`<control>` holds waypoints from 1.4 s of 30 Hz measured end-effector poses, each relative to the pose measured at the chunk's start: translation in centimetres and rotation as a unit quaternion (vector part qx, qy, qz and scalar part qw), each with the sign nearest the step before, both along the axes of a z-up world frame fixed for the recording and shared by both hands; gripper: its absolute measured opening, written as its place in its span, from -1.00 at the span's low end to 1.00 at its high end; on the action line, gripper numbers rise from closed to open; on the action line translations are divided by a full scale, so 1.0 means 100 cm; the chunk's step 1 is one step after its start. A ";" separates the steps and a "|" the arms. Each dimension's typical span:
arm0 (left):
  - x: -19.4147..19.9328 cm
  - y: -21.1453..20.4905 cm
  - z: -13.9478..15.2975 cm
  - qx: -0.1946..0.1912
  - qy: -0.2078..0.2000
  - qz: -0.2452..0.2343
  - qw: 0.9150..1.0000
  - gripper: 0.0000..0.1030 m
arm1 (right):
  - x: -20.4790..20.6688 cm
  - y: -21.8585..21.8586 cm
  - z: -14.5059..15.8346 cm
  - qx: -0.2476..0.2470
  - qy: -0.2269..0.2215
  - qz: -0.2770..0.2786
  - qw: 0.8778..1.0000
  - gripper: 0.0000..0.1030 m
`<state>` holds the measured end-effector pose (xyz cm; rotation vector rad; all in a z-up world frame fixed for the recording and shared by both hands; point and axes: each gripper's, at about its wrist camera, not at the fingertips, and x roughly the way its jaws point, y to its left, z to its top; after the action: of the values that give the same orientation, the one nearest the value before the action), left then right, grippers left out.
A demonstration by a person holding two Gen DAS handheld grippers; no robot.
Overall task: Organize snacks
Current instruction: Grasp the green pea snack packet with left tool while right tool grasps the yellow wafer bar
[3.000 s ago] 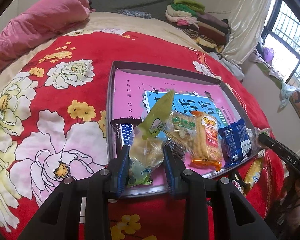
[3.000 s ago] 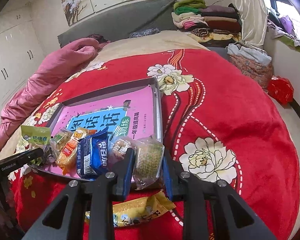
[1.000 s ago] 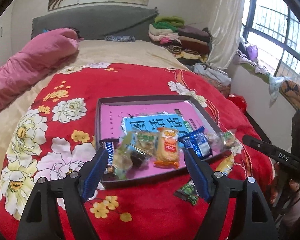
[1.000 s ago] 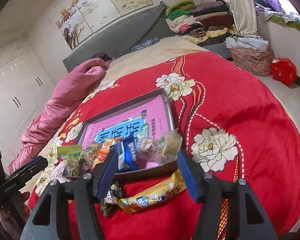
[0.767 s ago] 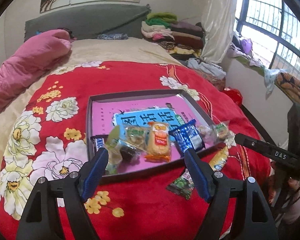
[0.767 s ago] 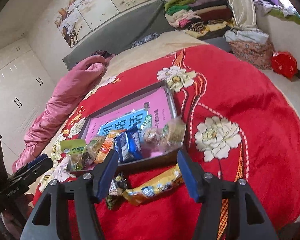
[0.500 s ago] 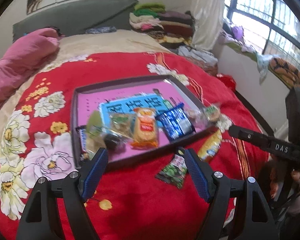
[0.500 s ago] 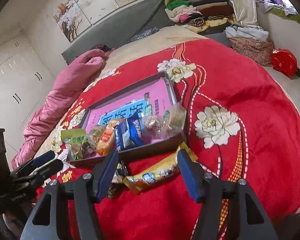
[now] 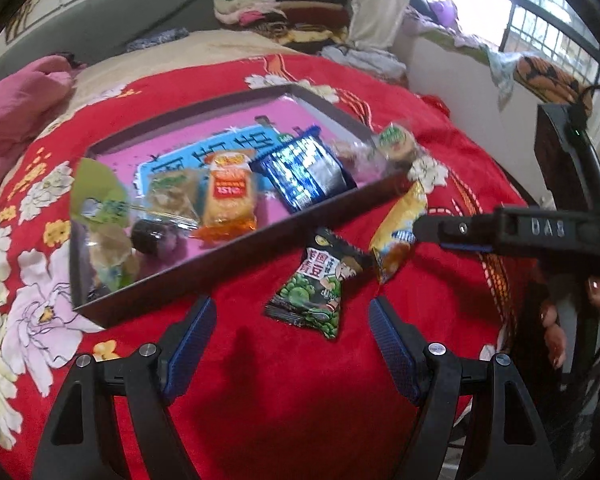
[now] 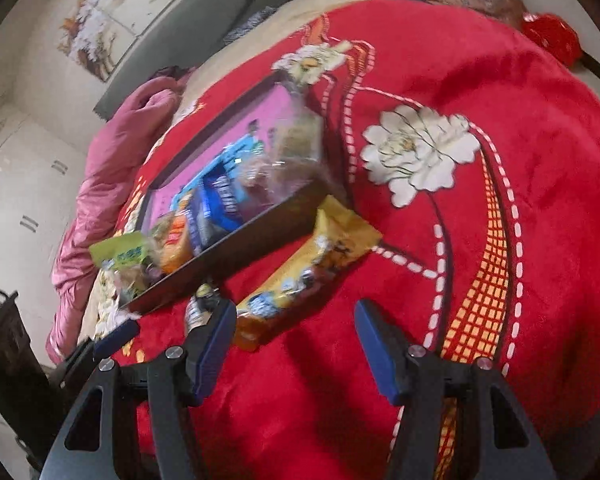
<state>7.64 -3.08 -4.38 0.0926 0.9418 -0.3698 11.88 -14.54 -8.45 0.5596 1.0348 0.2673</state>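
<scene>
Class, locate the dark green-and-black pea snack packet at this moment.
In the left wrist view, the dark green-and-black pea snack packet lies on the red floral blanket, outside the dark tray's near wall, just left of the yellow snack wrapper.

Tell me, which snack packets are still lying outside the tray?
Two: the dark green pea packet and the long yellow packet beside it lie on the red blanket; the rest sit in the tray.
</scene>
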 end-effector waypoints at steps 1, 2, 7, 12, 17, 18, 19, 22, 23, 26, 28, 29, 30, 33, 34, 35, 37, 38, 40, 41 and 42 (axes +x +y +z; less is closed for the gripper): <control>0.001 -0.002 -0.003 0.003 0.001 -0.005 1.000 0.54 | 0.002 -0.001 -0.003 0.005 0.003 -0.002 1.000 0.19; 0.002 -0.003 -0.005 0.005 0.002 -0.009 1.000 0.54 | 0.004 -0.003 -0.005 0.010 0.003 -0.005 1.000 0.19; 0.010 -0.007 -0.012 0.000 0.008 -0.015 1.000 0.54 | 0.018 0.000 -0.010 0.010 -0.007 -0.001 1.000 0.13; 0.020 -0.011 -0.021 0.001 0.016 -0.020 1.000 0.55 | 0.029 0.001 -0.015 0.015 -0.012 0.006 1.000 -0.15; 0.027 -0.014 -0.033 -0.027 0.039 -0.032 0.998 0.53 | 0.036 0.002 -0.016 0.039 -0.020 0.021 0.999 -0.48; 0.028 -0.015 -0.035 -0.031 0.043 -0.032 0.998 0.49 | 0.036 0.002 -0.015 0.040 -0.022 0.025 0.999 -0.53; 0.028 -0.016 -0.037 -0.031 0.043 -0.033 0.998 0.46 | 0.037 0.004 -0.014 0.040 -0.025 0.030 0.998 -0.56; 0.030 -0.018 -0.039 -0.024 0.040 -0.031 0.998 0.31 | 0.035 0.009 -0.006 0.046 -0.040 0.044 0.997 -0.66; 0.031 -0.018 -0.039 -0.025 0.039 -0.029 0.998 0.19 | 0.033 0.010 -0.002 0.045 -0.047 0.047 0.997 -0.66; 0.031 -0.013 -0.038 -0.037 0.040 -0.023 0.998 -0.05 | 0.028 0.013 0.011 0.038 -0.069 0.051 0.996 -0.70; 0.031 -0.008 -0.036 -0.064 0.047 -0.023 0.997 -0.07 | 0.024 0.014 0.018 0.034 -0.080 0.053 0.995 -0.70; 0.032 -0.006 -0.034 -0.073 0.048 -0.022 0.996 -0.08 | 0.022 0.015 0.022 0.035 -0.087 0.054 0.994 -0.70; 0.032 -0.005 -0.033 -0.080 0.049 -0.021 0.995 -0.09 | 0.020 0.015 0.024 0.033 -0.092 0.055 0.994 -0.70; 0.030 0.002 -0.025 -0.109 0.047 -0.011 0.993 -0.09 | 0.015 0.018 0.034 0.022 -0.112 0.064 0.991 -0.70; 0.029 0.004 -0.022 -0.114 0.044 -0.009 0.992 -0.09 | 0.014 0.019 0.038 0.017 -0.120 0.066 0.990 -0.70; 0.026 0.006 -0.017 -0.116 0.038 -0.006 0.993 -0.09 | 0.013 0.021 0.042 0.013 -0.130 0.068 0.989 -0.70; 0.023 0.012 -0.006 -0.124 0.023 0.001 0.992 -0.09 | 0.010 0.021 0.050 0.009 -0.147 0.071 0.987 -0.70; 0.022 0.015 -0.002 -0.128 0.018 0.006 0.992 -0.09 | 0.009 0.022 0.055 0.009 -0.157 0.073 0.985 -0.70; 0.023 0.023 0.008 -0.135 0.006 0.021 0.991 -0.09 | 0.009 0.025 0.064 0.005 -0.176 0.081 0.981 -0.70; 0.024 0.026 0.011 -0.136 0.001 0.030 0.990 -0.09 | 0.010 0.027 0.067 0.003 -0.181 0.084 0.980 -0.70; 0.026 0.030 0.015 -0.136 -0.005 0.042 0.990 -0.09 | 0.011 0.029 0.070 -0.001 -0.187 0.087 0.978 -0.70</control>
<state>10.22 -0.07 -2.90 -0.1943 0.8747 -0.4164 13.00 -11.68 -1.43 0.3971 0.7177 0.5067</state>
